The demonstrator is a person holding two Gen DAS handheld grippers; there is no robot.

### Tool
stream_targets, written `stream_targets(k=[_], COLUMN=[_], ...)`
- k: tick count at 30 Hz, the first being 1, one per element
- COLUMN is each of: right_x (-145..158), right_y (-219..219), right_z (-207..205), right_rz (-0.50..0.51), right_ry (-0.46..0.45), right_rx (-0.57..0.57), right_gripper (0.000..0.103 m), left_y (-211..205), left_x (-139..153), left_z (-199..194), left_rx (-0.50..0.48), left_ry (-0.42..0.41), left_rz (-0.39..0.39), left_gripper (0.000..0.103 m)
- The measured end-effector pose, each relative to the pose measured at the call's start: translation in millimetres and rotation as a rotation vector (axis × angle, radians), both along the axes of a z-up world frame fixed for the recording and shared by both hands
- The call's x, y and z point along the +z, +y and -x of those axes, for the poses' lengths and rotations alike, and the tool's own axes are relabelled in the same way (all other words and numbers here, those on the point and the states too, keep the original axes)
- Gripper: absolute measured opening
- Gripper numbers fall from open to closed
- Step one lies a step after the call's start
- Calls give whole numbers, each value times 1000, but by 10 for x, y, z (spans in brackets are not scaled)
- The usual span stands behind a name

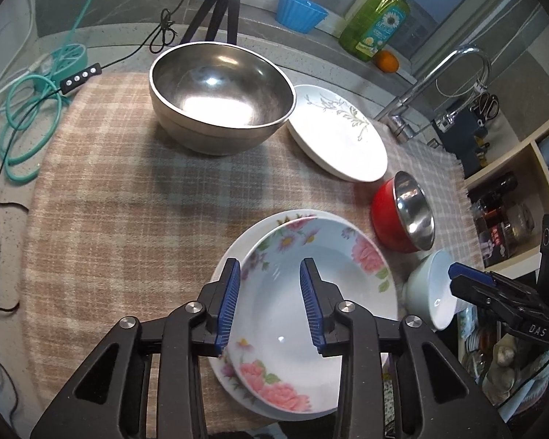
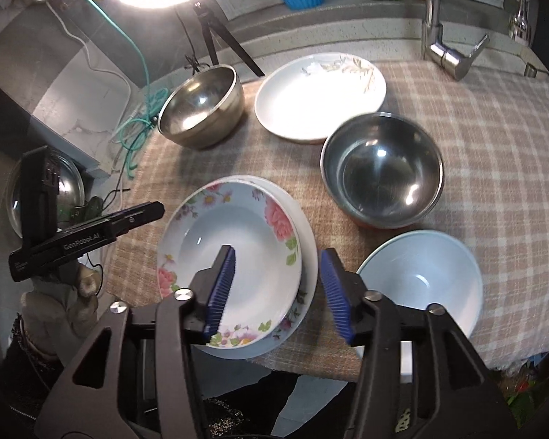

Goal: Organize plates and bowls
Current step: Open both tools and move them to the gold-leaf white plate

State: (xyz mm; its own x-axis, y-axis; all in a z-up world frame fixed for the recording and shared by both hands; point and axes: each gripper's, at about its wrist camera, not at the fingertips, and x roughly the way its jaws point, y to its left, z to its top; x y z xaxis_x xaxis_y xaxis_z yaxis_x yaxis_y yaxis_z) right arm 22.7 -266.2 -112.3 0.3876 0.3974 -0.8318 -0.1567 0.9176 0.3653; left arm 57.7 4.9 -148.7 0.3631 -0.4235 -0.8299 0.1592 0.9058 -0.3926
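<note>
Colours noted: my fingers' pads (image 1: 227,305) are blue on black frames. The floral plate (image 1: 296,314) is white with pink, purple and green blooms. The far plate (image 1: 338,133) is white with a grey-green sprig. The cloth (image 1: 128,197) is beige-and-grey check. The large bowl (image 1: 221,93) is steel; the small bowl (image 1: 402,212) is red outside, steel within; the cup-bowl (image 2: 424,281) is pale blue.

Left wrist view looking down and forward, close over the stacked floral ceramic plates (image 1: 303,292), right wrist view likewise, nearer the counter's front edge, both sharing the plaid cloth (image 2: 494,168)
</note>
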Motion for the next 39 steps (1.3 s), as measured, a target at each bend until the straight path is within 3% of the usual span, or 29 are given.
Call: stream_targets(k=[2, 11, 18, 25, 39], right_x=[101, 362, 333, 157, -212], right_y=[-112, -701, -1211, -1571, -1257], right_z=[-10, -143, -454, -1029, -2057], right_rz=[-3, 35, 65, 63, 58], right_ry=[-14, -53, -61, -30, -21], right_rx=[10, 12, 20, 70, 253], right_gripper=[52, 54, 54, 54, 54], left_y=[-35, -261, -488, -652, -833], left_x=[30, 84, 104, 43, -227], left_z=[-4, -61, -140, -306, -715], left_rx=[6, 38, 91, 217, 365], left_ry=[-6, -11, -17, -28, 26], left_rz=[6, 39, 78, 115, 74], left_gripper=[42, 42, 42, 42, 41])
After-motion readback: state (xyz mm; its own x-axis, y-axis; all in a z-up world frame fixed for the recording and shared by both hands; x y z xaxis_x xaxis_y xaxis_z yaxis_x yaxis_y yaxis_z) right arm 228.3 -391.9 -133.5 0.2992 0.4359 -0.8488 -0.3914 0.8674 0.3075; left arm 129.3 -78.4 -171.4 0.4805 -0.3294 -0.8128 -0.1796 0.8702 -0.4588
